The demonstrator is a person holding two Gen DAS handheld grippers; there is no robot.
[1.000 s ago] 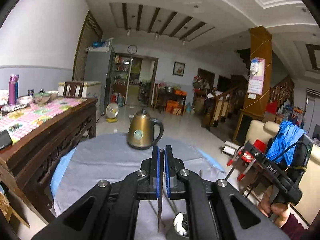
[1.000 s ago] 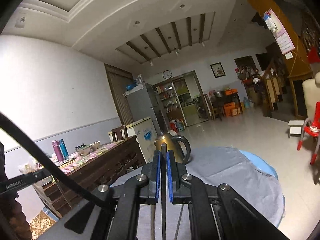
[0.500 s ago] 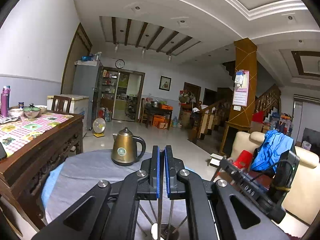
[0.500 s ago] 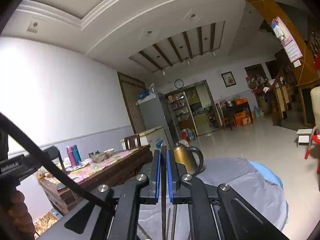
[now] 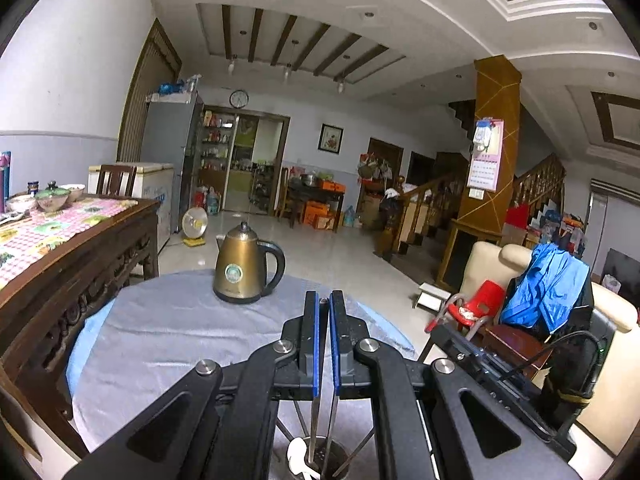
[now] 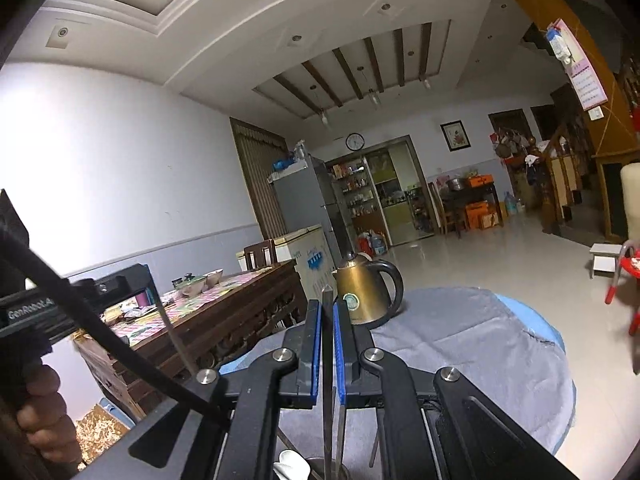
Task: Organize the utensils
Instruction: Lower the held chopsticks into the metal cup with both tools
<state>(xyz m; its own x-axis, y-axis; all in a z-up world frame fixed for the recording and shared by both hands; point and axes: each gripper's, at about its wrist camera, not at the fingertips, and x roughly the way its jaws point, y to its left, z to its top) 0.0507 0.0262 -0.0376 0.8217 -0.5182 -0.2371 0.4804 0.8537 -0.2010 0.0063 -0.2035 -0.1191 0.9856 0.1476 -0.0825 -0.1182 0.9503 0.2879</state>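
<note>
- The left gripper (image 5: 324, 300) occupied the lower centre of the left wrist view, its blue-lined jaws pinching a thin metal utensil (image 5: 315, 420) that hung down from between them.
- The lower end of that utensil reached into a metal holder (image 5: 320, 456) at the bottom edge of the frame, where a white spoon (image 5: 298, 454) and several other slim metal pieces also stood.
- The right gripper (image 6: 328, 304) filled the lower centre of the right wrist view, its jaws pressed onto a dark flat utensil handle (image 6: 327, 356) whose tip projected above the pads.
- The shaft of this handle ran down toward the holder's rim (image 6: 320, 462) at the bottom edge; a white spoon bowl (image 6: 290, 464) lay just left of it.
- A round table (image 5: 160, 332) under a grey cloth spread across the lower left of the left wrist view; the holder stood on its near part.
- A brass-coloured kettle (image 5: 242, 270) with a black handle stood upright on the far part of the table, centre left, well apart from the holder.
- The same kettle (image 6: 366, 296) appeared just right of the right gripper's jaws in the right wrist view.
- A person's hand (image 6: 44, 420) gripped the other tool's body at the lower left of the right wrist view.
- A wooden sideboard (image 5: 80, 264) with a checked cloth and bowls lined the left edge.
</note>
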